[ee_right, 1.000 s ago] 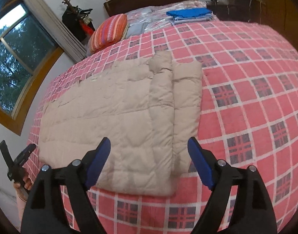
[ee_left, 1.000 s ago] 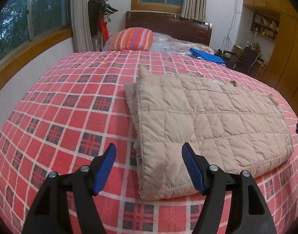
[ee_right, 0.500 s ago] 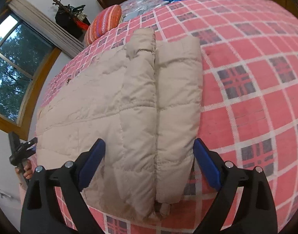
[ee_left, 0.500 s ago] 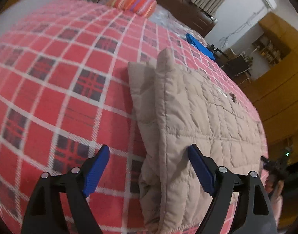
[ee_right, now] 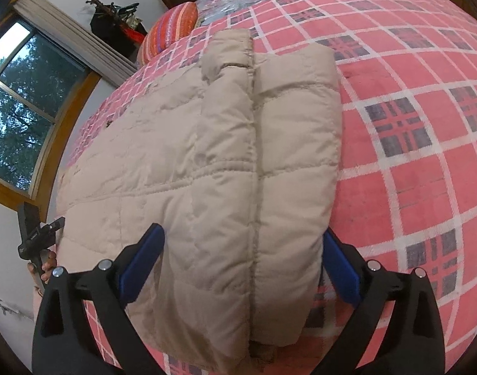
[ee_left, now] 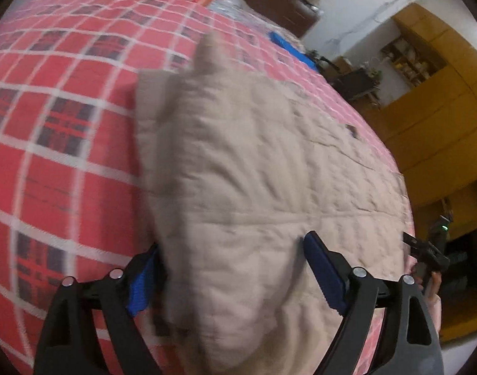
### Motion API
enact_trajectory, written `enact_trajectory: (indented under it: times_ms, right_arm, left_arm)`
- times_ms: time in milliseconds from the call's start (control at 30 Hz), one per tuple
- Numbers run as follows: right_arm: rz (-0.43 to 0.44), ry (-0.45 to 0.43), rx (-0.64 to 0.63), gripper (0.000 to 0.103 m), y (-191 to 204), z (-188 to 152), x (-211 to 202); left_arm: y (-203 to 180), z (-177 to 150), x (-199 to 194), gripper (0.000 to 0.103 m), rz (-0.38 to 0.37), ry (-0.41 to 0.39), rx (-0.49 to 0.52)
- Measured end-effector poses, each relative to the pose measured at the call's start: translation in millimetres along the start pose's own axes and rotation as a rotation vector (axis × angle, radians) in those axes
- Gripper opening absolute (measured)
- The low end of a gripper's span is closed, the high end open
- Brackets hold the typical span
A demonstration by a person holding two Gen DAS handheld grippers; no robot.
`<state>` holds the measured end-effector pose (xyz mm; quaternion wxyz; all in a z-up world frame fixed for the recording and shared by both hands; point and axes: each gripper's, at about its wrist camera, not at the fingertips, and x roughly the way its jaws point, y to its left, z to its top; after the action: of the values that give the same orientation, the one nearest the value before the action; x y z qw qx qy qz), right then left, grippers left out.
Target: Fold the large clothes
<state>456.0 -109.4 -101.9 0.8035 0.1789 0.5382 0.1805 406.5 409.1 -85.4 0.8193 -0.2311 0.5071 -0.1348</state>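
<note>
Bedspread (ee_right: 425, 187); tongs (ee_right: 241, 268) astride jacket (ee_right: 207, 172)

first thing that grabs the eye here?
The beige quilted jacket, partly folded, fills the middle of both views on the red plaid bedspread. Each open tool straddles a near corner of it: the left tool and the right tool. At the far end lies a striped pillow.
</note>
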Motion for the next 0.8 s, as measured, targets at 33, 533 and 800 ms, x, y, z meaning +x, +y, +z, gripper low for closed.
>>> enact_trajectory:
  times_ms: [33,533,800]
  right_arm:
    - [0.009,0.001,-0.008,0.091,3.1,0.1,0.5]
    - [0.146,-0.046,-0.075,0.021,29.2,-7.3,-50.3]
    - [0.132,-0.087,-0.147,0.018,43.4,-46.5,-121.7]
  left_arm:
    - [-3.6,0.9,1.5,0.076,0.025,-0.004,0.014]
    - [-56.1,-10.7,-38.2,0.022,0.103,-0.127,0.050]
    - [-96.0,-54.2,-75.1,0.022,0.026,-0.132,0.108]
